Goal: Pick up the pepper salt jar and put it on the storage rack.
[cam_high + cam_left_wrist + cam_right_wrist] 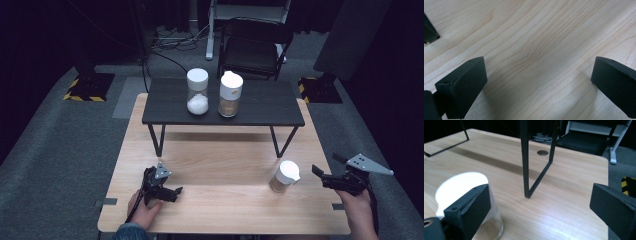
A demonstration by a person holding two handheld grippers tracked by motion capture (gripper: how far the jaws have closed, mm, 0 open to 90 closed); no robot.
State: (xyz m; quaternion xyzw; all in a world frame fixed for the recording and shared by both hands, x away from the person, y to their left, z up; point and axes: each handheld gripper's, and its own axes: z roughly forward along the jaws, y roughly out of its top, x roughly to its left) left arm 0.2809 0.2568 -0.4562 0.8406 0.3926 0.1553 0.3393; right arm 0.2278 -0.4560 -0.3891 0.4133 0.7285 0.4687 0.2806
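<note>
A small glass jar (284,177) with a white lid and brownish contents stands on the wooden table (220,160), right of centre. My right gripper (326,166) hovers just to its right with the jaws open and pointing left toward it, nothing between them. In the right gripper view the jar (461,187) sits low at the left, partly behind the left jaw of the gripper (539,207). My left gripper (168,190) rests low over the table's front left. Its jaws stand wide apart over bare wood in the left gripper view (536,82).
A black low shelf (260,107) on thin legs stands across the back of the table. It carries a jar of white powder (197,92) and a jar of brown contents (230,94). One shelf leg (526,170) rises just beyond the right gripper. A black chair (252,47) stands behind.
</note>
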